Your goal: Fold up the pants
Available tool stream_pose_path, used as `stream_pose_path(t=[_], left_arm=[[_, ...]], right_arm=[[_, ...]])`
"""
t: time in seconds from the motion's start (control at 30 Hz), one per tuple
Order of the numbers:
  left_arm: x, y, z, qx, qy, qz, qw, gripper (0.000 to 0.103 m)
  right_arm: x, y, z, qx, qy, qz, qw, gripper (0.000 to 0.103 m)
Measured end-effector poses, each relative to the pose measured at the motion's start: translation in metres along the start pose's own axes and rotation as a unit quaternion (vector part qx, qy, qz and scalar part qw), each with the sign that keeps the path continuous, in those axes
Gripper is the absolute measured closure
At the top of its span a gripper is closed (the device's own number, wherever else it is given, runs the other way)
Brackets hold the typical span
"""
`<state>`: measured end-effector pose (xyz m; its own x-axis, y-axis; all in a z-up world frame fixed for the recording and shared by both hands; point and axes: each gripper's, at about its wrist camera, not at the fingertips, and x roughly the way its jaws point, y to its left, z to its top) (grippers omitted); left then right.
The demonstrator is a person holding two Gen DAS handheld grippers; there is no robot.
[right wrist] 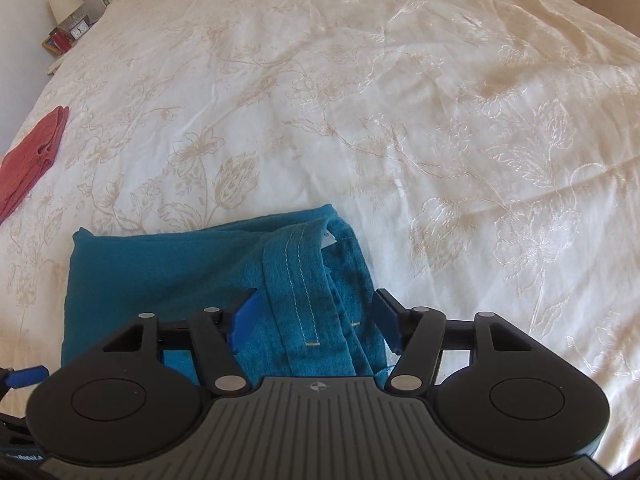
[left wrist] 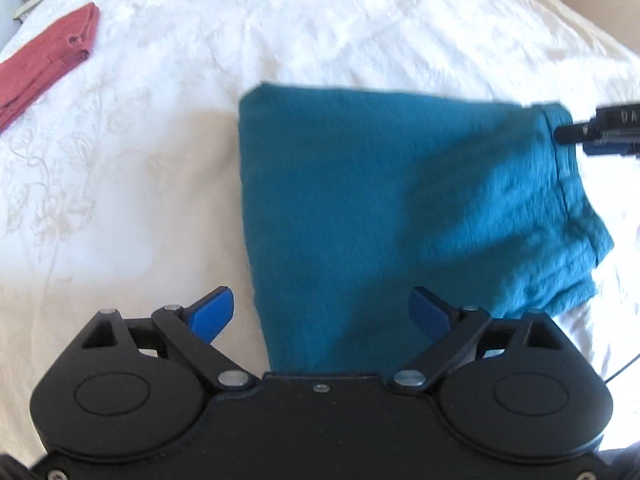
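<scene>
Teal pants (left wrist: 360, 200) lie folded into a thick rectangle on the white embroidered bedspread (left wrist: 140, 180). My left gripper (left wrist: 322, 306) hangs open over their near left part, with nothing between its blue fingers (left wrist: 212, 314). In the right wrist view the stitched waistband (right wrist: 300, 280) of the pants (right wrist: 168, 272) lies between the blue pads of my right gripper (right wrist: 316, 302), which stands open with the pads not pressing the cloth. A black part of the right gripper (left wrist: 600, 132) shows at the pants' far right corner in the left wrist view.
A folded red garment (left wrist: 48, 64) (right wrist: 32, 156) lies at the bed's left edge. A nightstand with a lamp (right wrist: 64, 0) and a small clock (right wrist: 78, 30) stands past the far left corner. The bedspread (right wrist: 400, 120) stretches wide to the right and beyond the pants.
</scene>
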<state>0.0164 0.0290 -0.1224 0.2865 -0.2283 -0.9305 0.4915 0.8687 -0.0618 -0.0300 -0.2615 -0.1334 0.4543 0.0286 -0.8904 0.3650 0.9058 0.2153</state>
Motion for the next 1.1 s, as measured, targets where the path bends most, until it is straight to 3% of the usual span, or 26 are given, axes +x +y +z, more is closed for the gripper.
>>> stream_pose_path(t=[0.07,0.23,0.33,0.47,0.63,0.87,1.1], left_arm=[[-0.005,0.006,0.014,-0.011,-0.028,0.006,0.9995,0.004],[0.011,0.016,0.053,-0.025,-0.044,0.024,0.9984,0.004],[0.024,0.025,0.069,-0.046,-0.038,0.027,0.9978,0.004],[0.051,0.033,0.067,-0.057,-0.003,0.023,0.9981,0.004],[0.070,0.031,0.048,-0.038,0.036,0.015,0.9985,0.004],[0.061,0.024,0.032,-0.026,0.039,-0.017,0.9987,0.004],[0.057,0.024,0.033,-0.036,0.043,-0.017,0.9983,0.004]], right_arm=[[0.004,0.002,0.004,-0.009,-0.004,0.003,1.000,0.040],[0.016,0.009,0.016,-0.027,-0.006,-0.015,1.000,0.038],[0.006,0.024,0.022,-0.052,-0.043,-0.008,0.998,0.038],[0.008,0.037,0.028,-0.084,-0.042,0.007,0.996,0.038],[0.035,0.017,0.020,-0.057,0.010,-0.025,0.998,0.036],[0.042,-0.018,0.007,0.031,0.032,0.033,0.998,0.026],[0.049,-0.029,0.013,0.096,0.050,0.081,0.991,0.030]])
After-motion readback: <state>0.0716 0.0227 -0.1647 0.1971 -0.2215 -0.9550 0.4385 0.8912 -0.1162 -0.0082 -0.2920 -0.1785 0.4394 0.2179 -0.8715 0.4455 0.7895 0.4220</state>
